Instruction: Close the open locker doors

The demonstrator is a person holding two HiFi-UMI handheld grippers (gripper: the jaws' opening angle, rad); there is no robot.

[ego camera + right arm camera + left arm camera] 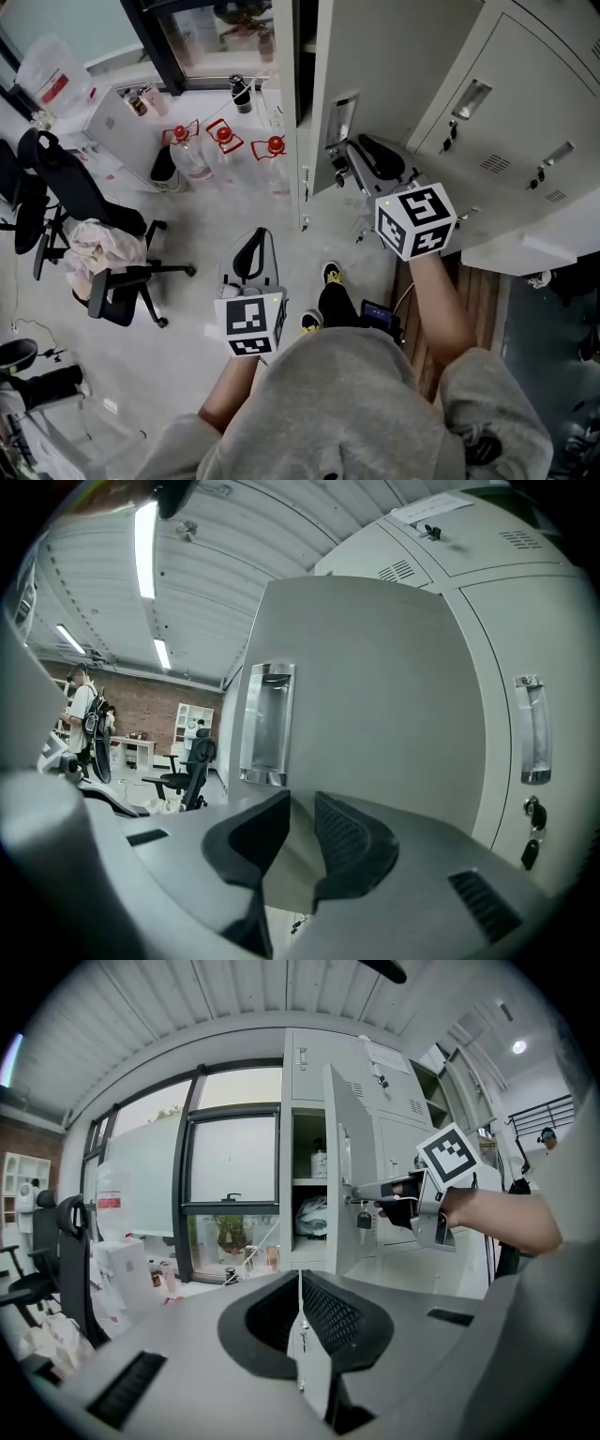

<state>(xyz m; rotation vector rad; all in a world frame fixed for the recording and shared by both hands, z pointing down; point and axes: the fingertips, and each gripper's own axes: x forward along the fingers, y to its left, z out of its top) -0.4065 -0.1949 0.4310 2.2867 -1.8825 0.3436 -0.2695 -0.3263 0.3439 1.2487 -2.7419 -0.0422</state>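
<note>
The bank of pale grey metal lockers (525,112) fills the right side of your head view, and most of its doors are closed. One tall pale grey locker door (375,696) is open. It swings out from the bank straight in front of you, and its compartment is open to the left of it.

To your left, a black office chair (75,202) stands on the floor with a light cloth (94,246) heaped on its seat.

Your right gripper (302,803) is raised to the outer face of the open door. Its jaws are a little apart with nothing clamped between them, and only the flat door panel shows through the gap. I cannot tell whether the tips touch the panel.

Your left gripper (300,1277) hangs lower, well apart from the lockers. Its jaws are closed tip to tip and hold nothing.

Three clear plastic water bottles with red carry handles (220,141) stand by the window, left of the open door.

The door's recessed metal handle (267,724) is just left of your right gripper's jaws. A small dark key (362,1218) dangles below them.
</note>
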